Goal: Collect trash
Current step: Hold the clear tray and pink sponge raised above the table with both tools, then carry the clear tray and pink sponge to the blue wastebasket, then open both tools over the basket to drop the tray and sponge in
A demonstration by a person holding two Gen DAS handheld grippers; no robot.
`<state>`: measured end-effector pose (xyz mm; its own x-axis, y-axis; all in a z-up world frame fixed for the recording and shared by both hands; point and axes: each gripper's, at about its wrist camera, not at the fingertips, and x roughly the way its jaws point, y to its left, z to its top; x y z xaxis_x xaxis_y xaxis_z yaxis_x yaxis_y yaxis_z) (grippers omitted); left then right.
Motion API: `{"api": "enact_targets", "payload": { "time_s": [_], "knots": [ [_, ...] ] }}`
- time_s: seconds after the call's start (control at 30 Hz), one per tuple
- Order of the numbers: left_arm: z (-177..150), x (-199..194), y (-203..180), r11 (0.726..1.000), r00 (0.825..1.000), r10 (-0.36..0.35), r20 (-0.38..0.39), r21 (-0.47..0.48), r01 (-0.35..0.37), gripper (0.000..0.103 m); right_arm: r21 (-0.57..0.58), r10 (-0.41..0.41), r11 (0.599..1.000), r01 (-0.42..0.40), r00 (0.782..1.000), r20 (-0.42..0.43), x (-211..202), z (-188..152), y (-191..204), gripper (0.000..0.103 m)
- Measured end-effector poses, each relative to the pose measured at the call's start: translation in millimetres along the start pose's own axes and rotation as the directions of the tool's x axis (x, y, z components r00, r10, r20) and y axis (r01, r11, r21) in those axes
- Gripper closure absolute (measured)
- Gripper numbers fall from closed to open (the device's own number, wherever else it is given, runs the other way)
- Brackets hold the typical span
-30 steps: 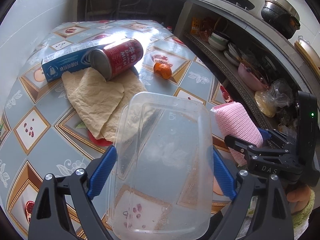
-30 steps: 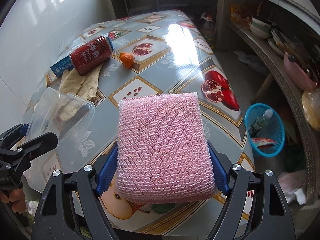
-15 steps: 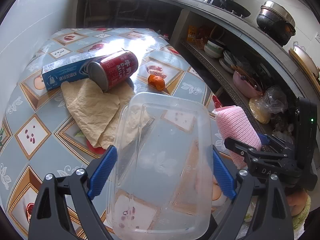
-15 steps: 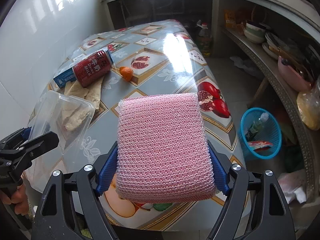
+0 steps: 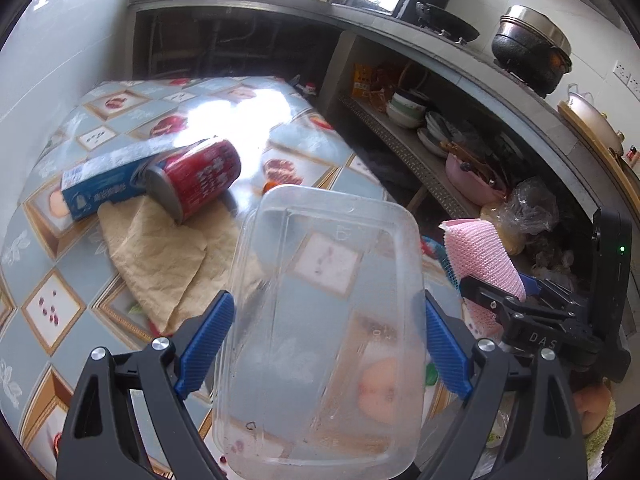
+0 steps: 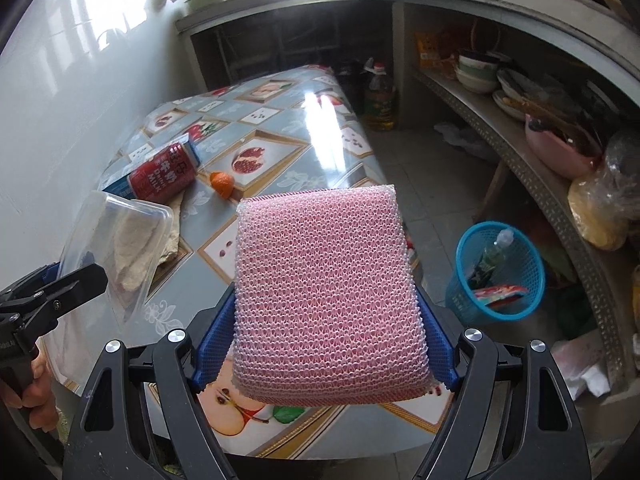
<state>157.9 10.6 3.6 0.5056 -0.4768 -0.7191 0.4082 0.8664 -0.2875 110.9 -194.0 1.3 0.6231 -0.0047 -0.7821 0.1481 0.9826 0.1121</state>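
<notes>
My left gripper [image 5: 324, 344] is shut on a clear plastic container [image 5: 320, 320], held above the table's near edge; it also shows in the right wrist view [image 6: 120, 248]. My right gripper [image 6: 324, 332] is shut on a pink mesh sponge [image 6: 326, 292], held off the table's right side; the sponge also shows in the left wrist view [image 5: 480, 256]. On the table lie a red can [image 5: 196, 180], a blue box [image 5: 100, 184], a crumpled beige paper [image 5: 160, 256] and a small orange [image 6: 222, 182]. A blue trash basket [image 6: 496, 276] stands on the floor to the right.
The table [image 6: 280, 148] has a glossy fruit-pattern cloth and stands against a white wall on the left. Concrete shelves with bowls and plates [image 6: 480, 76] run along the right. An oil bottle [image 6: 378, 98] stands on the floor behind the table.
Both grippers have lifted and pulled back from the table with their loads still held. The table items look smaller and farther. The blue basket has come more into the right wrist view.
</notes>
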Motion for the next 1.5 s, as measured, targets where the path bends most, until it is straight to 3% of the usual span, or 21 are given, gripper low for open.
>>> {"api": "enact_targets", "payload": {
  "time_s": [0.23, 0.47, 0.7, 0.93, 1.1, 1.23, 1.4, 1.5],
  "knots": [
    [39, 13, -36, 0.994, 0.996, -0.083, 0.03, 0.078, 0.081, 0.015, 0.221, -0.116, 0.97, 0.099, 0.991, 0.067, -27, 6, -80, 0.027],
    [78, 64, -94, 0.969, 0.978, -0.199, -0.069, 0.135, 0.207, 0.015, 0.414, -0.176, 0.899, 0.142, 0.983, 0.044, -30, -18, -159, 0.027],
    [106, 163, -161, 0.949, 0.931, -0.249, -0.268, 0.126, 0.29, 0.015, 0.562, -0.086, 0.822, 0.087, 0.996, -0.028, 23, -30, -225, 0.027],
    [116, 293, -215, 0.961, 0.867, -0.167, -0.47, 0.117, 0.249, 0.015, 0.664, -0.033, 0.742, 0.098, 0.993, -0.11, 102, -33, -286, 0.026],
    [110, 376, -247, 0.97, 0.815, -0.118, -0.568, 0.109, 0.217, 0.014, 0.723, -0.029, 0.679, 0.13, 0.988, -0.151, 153, -39, -329, 0.026],
    [108, 426, -258, 0.972, 0.777, -0.16, -0.608, 0.038, 0.231, 0.013, 0.761, -0.044, 0.633, 0.139, 0.989, -0.144, 189, -42, -355, 0.023],
    [101, 459, -259, 0.979, 0.763, -0.186, -0.619, -0.05, 0.198, 0.012, 0.809, -0.034, 0.566, 0.16, 0.985, -0.171, 227, -58, -379, 0.022],
    [101, 459, -262, 0.975, 0.762, -0.194, -0.617, -0.039, 0.217, 0.012, 0.814, -0.031, 0.557, 0.164, 0.984, -0.177, 230, -64, -381, 0.021]
  ]
}}
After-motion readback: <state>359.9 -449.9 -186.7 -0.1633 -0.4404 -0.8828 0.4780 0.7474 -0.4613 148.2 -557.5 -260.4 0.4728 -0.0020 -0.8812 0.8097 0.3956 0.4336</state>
